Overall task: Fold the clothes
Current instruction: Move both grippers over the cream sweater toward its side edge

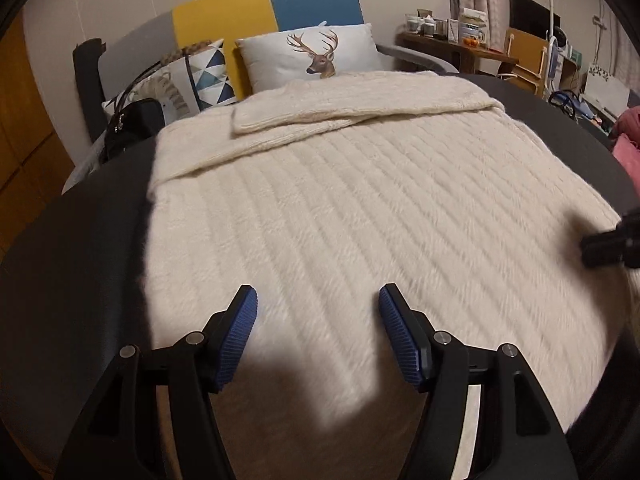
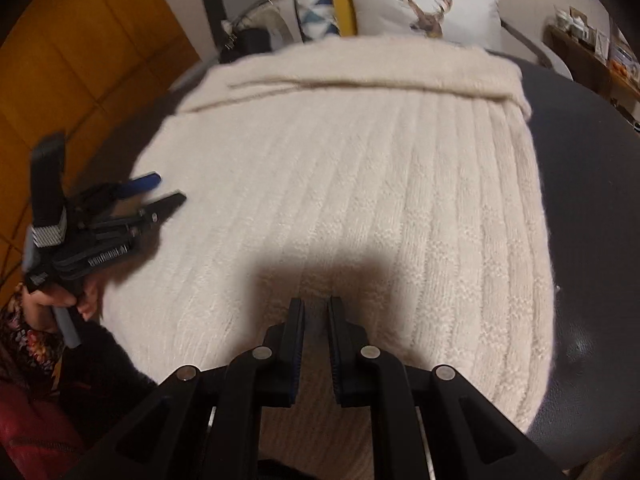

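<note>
Your cream sweater (image 1: 360,208) lies flat across the dark round table (image 1: 80,260), sleeves already folded over at the far end near the deer pillow (image 1: 312,56). Your left gripper (image 1: 318,300) hovers over the near hem, released, nothing between the pads. Your right gripper (image 2: 316,308) is nearly clenched, and I see no cloth in it. Open it, pinch both near corners evenly, then lift together so the fold lands square.

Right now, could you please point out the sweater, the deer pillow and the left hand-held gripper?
sweater (image 1: 360,208): left wrist view, ribbed body.
deer pillow (image 1: 272,62): left wrist view, white cover.
left hand-held gripper (image 2: 166,190): right wrist view, between fingertips.
</note>
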`<state>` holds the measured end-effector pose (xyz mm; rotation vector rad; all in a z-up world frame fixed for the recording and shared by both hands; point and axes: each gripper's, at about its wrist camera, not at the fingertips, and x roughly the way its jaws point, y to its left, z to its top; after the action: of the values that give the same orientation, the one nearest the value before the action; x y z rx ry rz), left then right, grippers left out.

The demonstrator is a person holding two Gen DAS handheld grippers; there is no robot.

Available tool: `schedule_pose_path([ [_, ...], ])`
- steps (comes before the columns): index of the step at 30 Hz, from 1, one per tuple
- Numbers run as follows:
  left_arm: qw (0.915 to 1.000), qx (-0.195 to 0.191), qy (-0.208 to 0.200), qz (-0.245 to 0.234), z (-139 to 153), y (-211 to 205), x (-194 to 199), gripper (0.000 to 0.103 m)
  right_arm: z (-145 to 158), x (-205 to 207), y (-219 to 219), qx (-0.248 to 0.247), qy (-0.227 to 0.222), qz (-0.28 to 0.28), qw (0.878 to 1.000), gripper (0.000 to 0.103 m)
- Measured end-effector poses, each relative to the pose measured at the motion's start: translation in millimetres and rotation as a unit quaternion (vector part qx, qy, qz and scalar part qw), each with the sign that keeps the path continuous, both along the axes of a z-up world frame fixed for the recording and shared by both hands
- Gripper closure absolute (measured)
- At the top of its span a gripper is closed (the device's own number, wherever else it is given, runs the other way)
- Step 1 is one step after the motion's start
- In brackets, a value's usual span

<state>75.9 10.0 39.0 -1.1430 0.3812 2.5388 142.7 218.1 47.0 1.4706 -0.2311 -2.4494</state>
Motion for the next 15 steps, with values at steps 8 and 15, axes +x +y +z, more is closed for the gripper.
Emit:
schedule_pose_path([
  [8,0.9997,0.005,-0.003,0.023,-3,-25,0,0.011,7,18,33,0.031,0.009,-0.037,0.999,0.092],
  [15,0.9992,0.0,-0.019,0.036,-11,-17,-25,0.001,-1,11,44,0.026,0.009,-0.052,0.998,0.092],
])
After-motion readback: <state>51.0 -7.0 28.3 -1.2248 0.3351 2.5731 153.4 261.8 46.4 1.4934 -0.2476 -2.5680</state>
